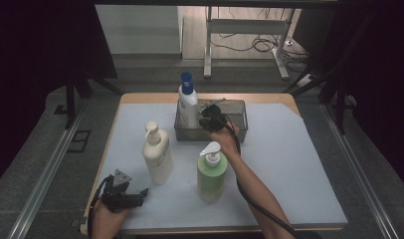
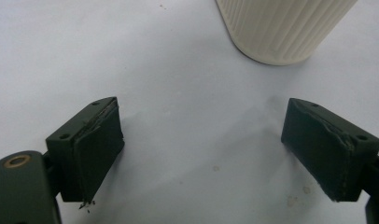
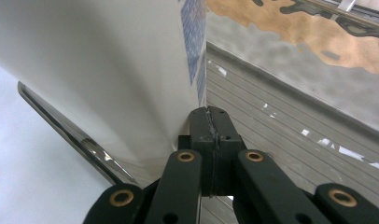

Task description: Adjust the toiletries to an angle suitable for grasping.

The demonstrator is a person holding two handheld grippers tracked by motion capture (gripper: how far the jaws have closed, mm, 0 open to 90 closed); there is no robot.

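The table [image 1: 289, 164] with its pale blue-grey cover took up the middle of the high view, and a metal basket [image 1: 237, 124] sat just above centre on it. The white bottle with the blue cap [image 1: 188, 102] stood upright in the left end of that basket. The right gripper [image 1: 210, 119] was down inside the basket, right next to the bottle on its right side. In the right gripper view its jaws were pressed flat together with nothing between them, and the bottle's white wall [image 3: 108, 70] filled the upper left, looking like it touched the jaw tips, though I couldn't say for sure.

Lower down in the high view stood a cream pump bottle [image 1: 157, 157] left of centre and a green pump bottle [image 1: 211, 174] near the middle, well apart from the basket.

The left gripper [image 1: 128, 195] sat in the lower left corner, jaws spread wide over bare cover, with the cream bottle's ribbed base [image 2: 283, 28] at the top right of the left gripper view, not touching.
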